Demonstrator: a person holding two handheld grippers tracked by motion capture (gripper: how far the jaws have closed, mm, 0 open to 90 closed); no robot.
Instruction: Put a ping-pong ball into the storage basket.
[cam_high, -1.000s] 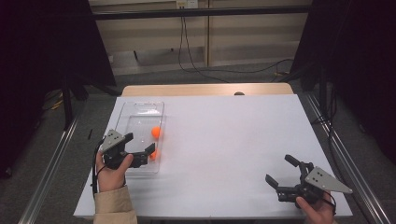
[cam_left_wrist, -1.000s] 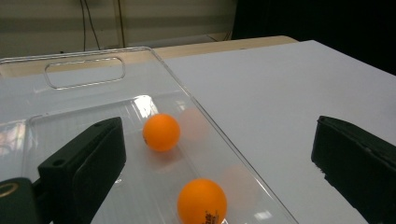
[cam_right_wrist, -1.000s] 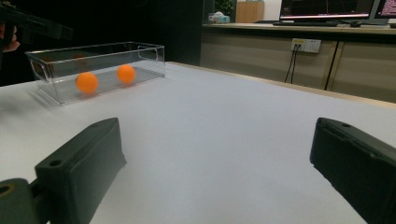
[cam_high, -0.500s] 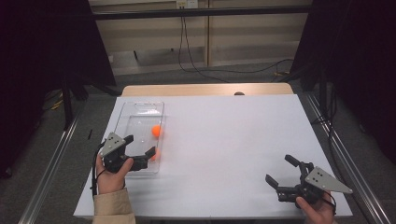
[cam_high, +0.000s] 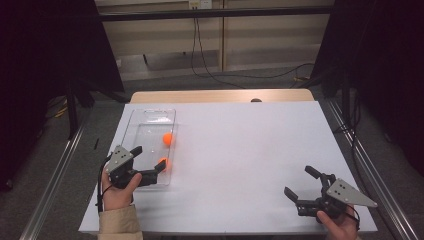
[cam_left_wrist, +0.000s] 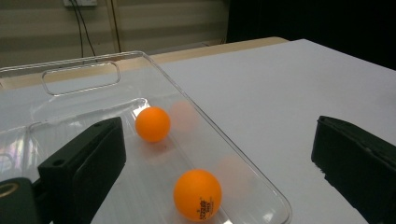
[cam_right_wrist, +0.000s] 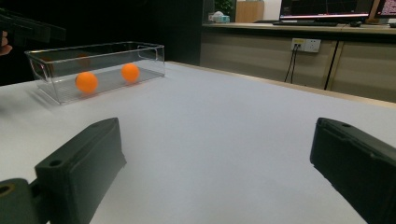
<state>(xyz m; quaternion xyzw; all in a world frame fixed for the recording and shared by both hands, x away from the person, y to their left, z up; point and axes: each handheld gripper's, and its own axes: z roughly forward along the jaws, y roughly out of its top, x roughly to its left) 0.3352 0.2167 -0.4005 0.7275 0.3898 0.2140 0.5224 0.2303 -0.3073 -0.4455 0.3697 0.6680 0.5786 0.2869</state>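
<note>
— Where are the balls?
— Both in the tray (cam_high: 134, 131): near ball (cam_left_wrist: 197, 194) between the left gripper's (cam_high: 147, 162) spread fingers, far ball (cam_left_wrist: 152, 124) beyond.
— Right gripper (cam_high: 302, 184)?
— Fingers spread, grasping nothing.

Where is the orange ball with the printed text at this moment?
In the left gripper view, it lies inside the clear tray, at its near end, closer than the second ball.

We wear a tan sleeve (cam_high: 117, 223) on our left arm. Our left gripper (cam_high: 148, 163) and right gripper (cam_high: 300, 184) are black, each topped by a grey three-cornered plate with small holes, with thin black cables trailing.
</note>
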